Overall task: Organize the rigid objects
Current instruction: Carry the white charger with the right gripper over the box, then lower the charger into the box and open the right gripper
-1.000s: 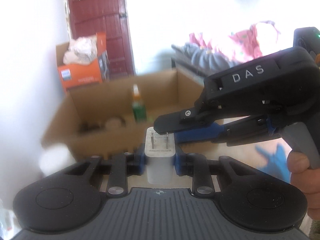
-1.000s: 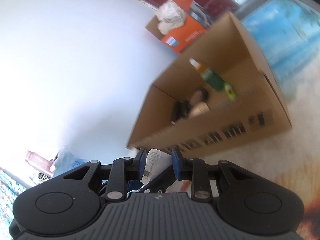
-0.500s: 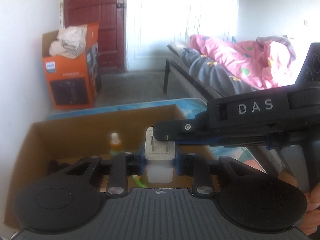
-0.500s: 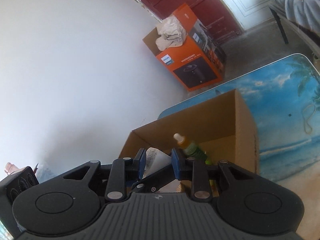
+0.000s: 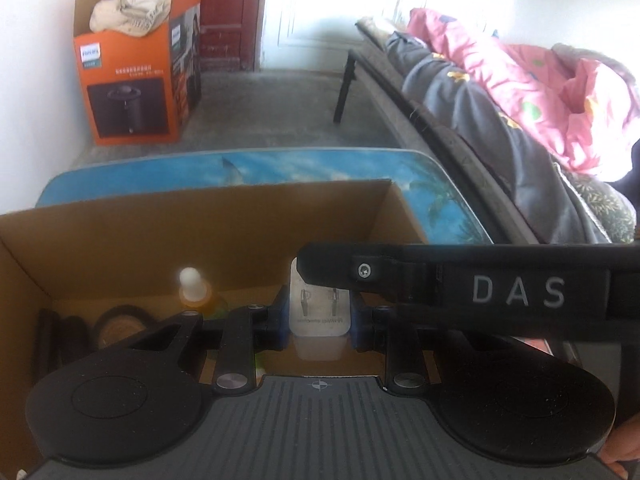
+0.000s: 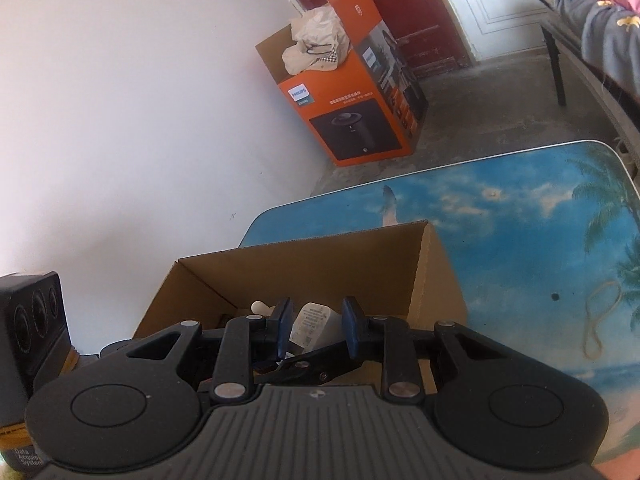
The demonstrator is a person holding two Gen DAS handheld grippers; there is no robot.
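Left gripper (image 5: 319,316) clamped on the white plug adapter (image 5: 319,322), prongs facing the camera, blue pads tight on both sides. Right gripper (image 6: 314,322) also clenched on the adapter (image 6: 310,326), reaching in from the left claw's right and crossing just above the prongs. Adapter hangs over the open cardboard box (image 5: 224,216). Below-left of the left claw, inside the box: an orange-capped bottle (image 5: 194,288) and a round lid (image 5: 120,320). Box sits on the blue beach-print table (image 6: 520,208).

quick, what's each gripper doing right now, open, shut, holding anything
Left gripper: shut on the white charger plug, held over the cardboard box.
Right gripper: shut on the same white charger plug.
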